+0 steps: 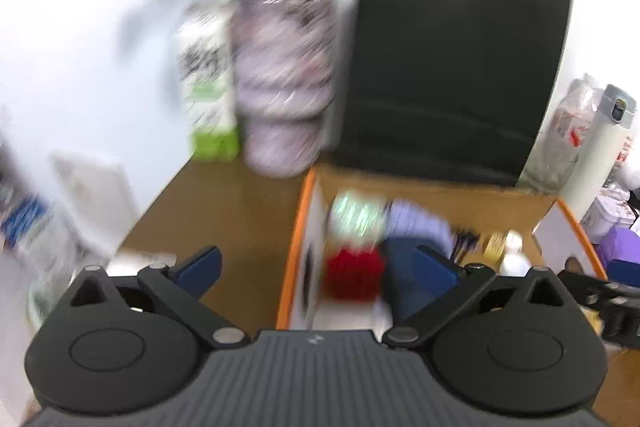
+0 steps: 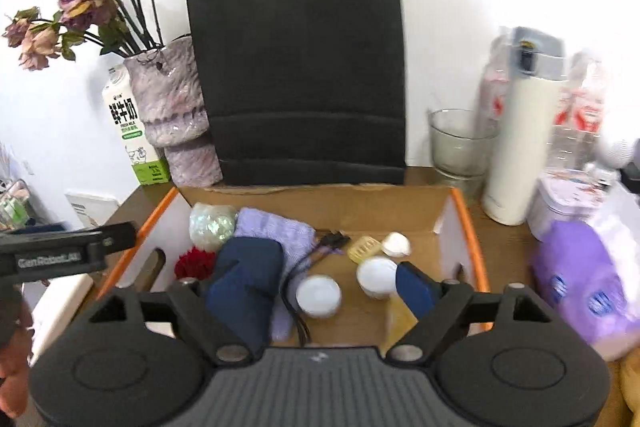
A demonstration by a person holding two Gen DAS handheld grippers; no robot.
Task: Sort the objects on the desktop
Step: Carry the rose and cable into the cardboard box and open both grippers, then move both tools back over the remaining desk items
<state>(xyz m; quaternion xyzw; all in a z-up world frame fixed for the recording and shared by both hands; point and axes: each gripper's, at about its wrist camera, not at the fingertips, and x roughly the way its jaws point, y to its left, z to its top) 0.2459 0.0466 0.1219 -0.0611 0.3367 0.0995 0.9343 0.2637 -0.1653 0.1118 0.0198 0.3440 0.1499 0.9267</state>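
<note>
Cardboard box (image 2: 460, 203), orange-edged, is seen at 12 o'clock of both grippers.

Right gripper (image 2: 320, 279): jaws are spread wide, nothing is gripped. A white-lidded jar (image 2: 319, 295) is framed between the fingers; a second jar (image 2: 376, 277) lies just beside the right finger (image 2: 416, 287). The navy pouch (image 2: 248, 283) is overlapped by the left finger.

Left gripper (image 1: 318, 267): jaws are fully parted and empty; a red item (image 1: 352, 275) is framed between them, blurred.

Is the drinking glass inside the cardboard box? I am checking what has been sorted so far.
No. In the right wrist view the glass stands on the desk behind the cardboard box, beside the white flask.
</note>
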